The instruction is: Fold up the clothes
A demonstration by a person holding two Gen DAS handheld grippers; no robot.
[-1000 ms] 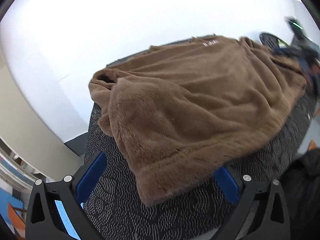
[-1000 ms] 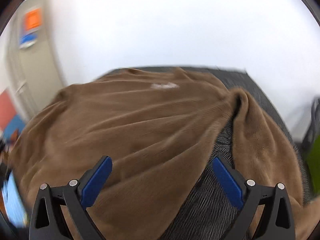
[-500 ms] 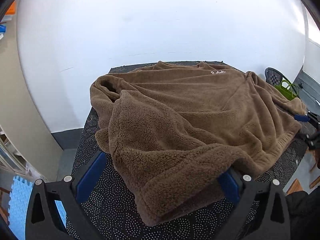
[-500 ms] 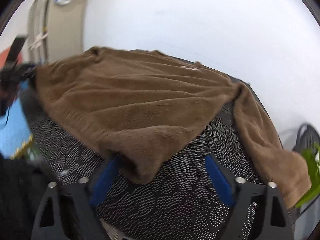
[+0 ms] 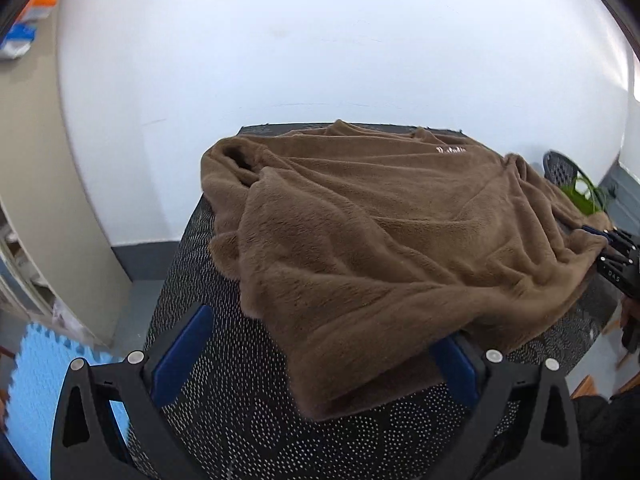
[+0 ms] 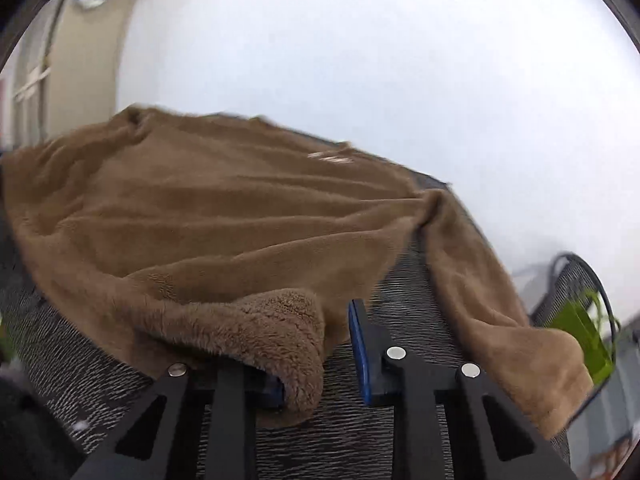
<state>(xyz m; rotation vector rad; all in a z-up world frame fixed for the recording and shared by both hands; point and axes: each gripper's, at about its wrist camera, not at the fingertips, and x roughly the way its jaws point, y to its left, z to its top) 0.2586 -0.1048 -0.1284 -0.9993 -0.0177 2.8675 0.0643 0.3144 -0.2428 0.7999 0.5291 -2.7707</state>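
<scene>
A brown fleece sweater [image 5: 380, 240] lies spread on a dark dotted table [image 5: 248, 412], with small white lettering near its far edge. My left gripper [image 5: 316, 356] is open; the near hem corner lies between its wide-apart fingers. In the right wrist view the sweater [image 6: 208, 216] fills the left side, one sleeve [image 6: 500, 312] trailing to the right table edge. My right gripper [image 6: 320, 356] has its jaws narrowed around the curled hem corner [image 6: 288, 332], with a gap still showing beside the right blue pad [image 6: 360, 348]. The right gripper also shows in the left wrist view [image 5: 616, 256] at the sweater's far-right corner.
A white wall stands behind the table. A dark mesh basket with green items [image 6: 576, 312] sits off the table's right end. A blue foam mat [image 5: 32, 392] lies on the floor at left, beside a beige door.
My right gripper has moved in onto the hem corner and its jaws have narrowed from wide open. My left gripper has stayed open near the other hem corner, shifting slightly.
</scene>
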